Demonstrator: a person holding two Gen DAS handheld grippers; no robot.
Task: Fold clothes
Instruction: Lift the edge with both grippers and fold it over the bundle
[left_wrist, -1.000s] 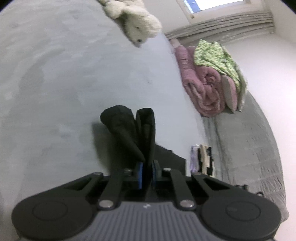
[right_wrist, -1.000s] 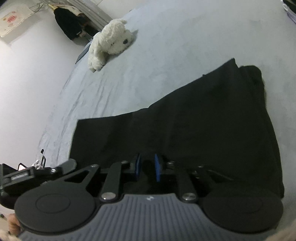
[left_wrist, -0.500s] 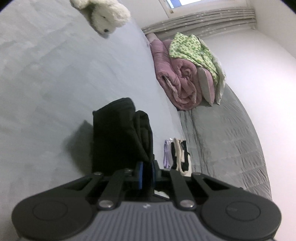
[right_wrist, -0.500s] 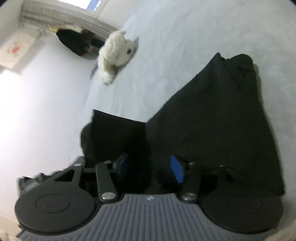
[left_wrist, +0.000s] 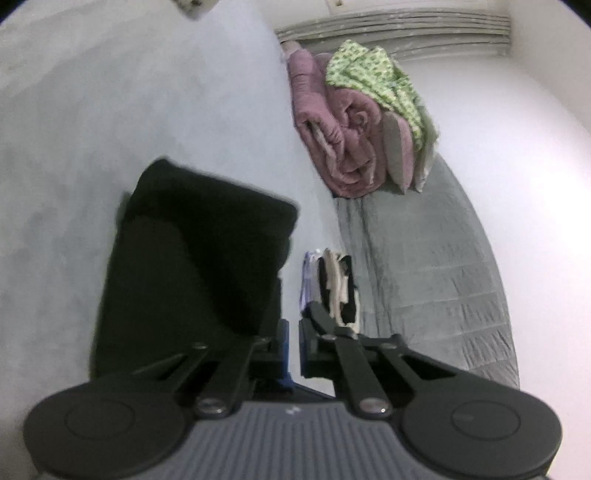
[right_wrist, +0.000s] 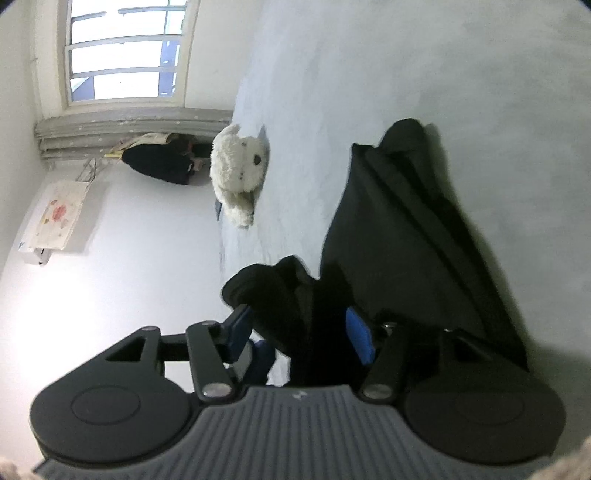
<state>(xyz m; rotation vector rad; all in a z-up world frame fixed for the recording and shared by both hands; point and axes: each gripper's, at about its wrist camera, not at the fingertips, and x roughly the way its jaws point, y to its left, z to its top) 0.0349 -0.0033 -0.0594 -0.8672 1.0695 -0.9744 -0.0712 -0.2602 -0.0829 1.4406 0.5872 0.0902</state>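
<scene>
Your left claw (left_wrist: 291, 345) pinches the black cloth garment (left_wrist: 199, 258); your right claw (right_wrist: 295, 332) is spread around it. Beside the white plush toy (right_wrist: 240, 177), slack may bunch.

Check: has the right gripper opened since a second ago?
Yes. The right gripper now stands wide open around the black garment; earlier its pads were nearly together. The stuffed toy shows the view also rolled.

A broad pale grey bed sheet (left_wrist: 92, 122) fills most of both views. At its far right lie a rolled mauve quilt (left_wrist: 332, 136) and a green patterned cloth (left_wrist: 373, 77), against a plain white wall (left_wrist: 524, 155). A grey quilted cover (left_wrist: 436, 266) drapes beside them. The right wrist view shows a bright barred window (right_wrist: 122, 48) and a white plush toy (right_wrist: 240, 173).
</scene>
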